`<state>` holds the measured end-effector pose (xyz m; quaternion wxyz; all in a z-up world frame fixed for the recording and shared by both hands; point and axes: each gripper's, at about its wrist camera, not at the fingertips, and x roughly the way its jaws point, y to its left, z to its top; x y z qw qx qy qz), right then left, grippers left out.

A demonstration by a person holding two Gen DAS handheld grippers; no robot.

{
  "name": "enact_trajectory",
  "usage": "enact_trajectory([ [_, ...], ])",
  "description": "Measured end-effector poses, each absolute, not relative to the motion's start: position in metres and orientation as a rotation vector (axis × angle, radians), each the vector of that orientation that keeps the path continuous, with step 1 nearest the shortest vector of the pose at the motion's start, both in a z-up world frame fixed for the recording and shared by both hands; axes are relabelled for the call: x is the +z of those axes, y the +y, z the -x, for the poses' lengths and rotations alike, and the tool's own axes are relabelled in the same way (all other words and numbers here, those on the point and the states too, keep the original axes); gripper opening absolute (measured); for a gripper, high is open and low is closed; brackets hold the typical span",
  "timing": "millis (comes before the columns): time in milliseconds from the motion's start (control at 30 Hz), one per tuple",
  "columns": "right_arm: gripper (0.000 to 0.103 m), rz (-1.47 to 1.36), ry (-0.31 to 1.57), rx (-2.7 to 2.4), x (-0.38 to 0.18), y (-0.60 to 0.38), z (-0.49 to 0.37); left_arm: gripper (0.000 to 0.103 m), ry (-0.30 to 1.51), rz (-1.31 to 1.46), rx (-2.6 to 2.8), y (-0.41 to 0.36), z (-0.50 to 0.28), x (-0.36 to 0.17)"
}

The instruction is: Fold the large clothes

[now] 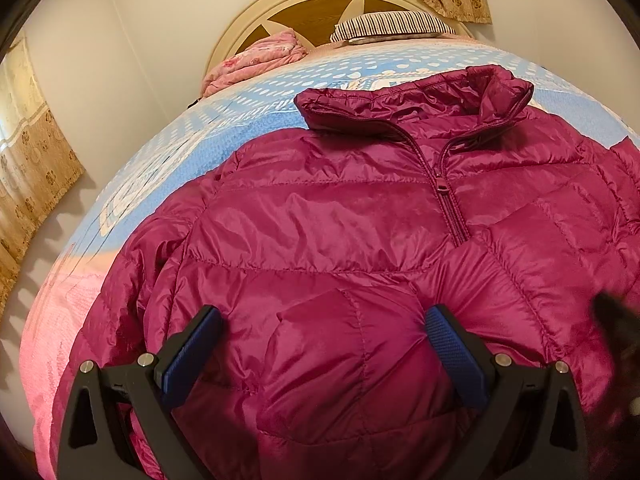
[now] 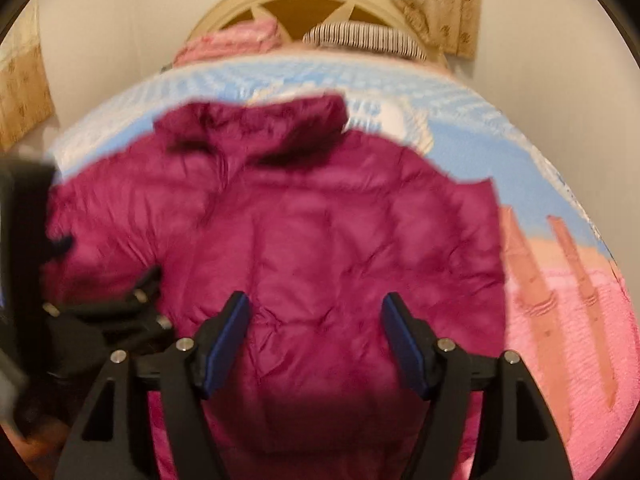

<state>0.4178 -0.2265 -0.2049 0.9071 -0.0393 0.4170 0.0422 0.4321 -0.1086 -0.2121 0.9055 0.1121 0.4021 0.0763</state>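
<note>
Left wrist view: jacket (image 1: 340,220) lies face-up on the bed (image 1: 240,92), zipped, right sleeve apparently folded across the front. Left tool (image 1: 324,344) released, empty, over the hem. Right tool (image 2: 316,340) likewise released. Left sleeve and body folds remain, I'd judge.

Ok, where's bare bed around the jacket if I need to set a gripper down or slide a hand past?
Bare blue blanket lies between the jacket collar and the striped pillow, and left of the jacket's shoulder. In the right wrist view, open pink bedding borders the jacket's right side. Crowded: the near hem, where the left gripper and right gripper hang with jaws open.
</note>
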Motion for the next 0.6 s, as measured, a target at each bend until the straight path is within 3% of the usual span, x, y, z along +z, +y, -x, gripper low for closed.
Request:
enact_trajectory([
  [500,0.076,0.114,0.887,0.058,-0.223,-0.223,-0.425,0.102,0.838,-0.233,0.153,-0.108,-0.433,-0.211],
  [600,0.076,0.085,0.891,0.090,-0.217,-0.229,-0.423,0.102,0.860,-0.189,0.139,-0.086,-0.427,-0.190],
])
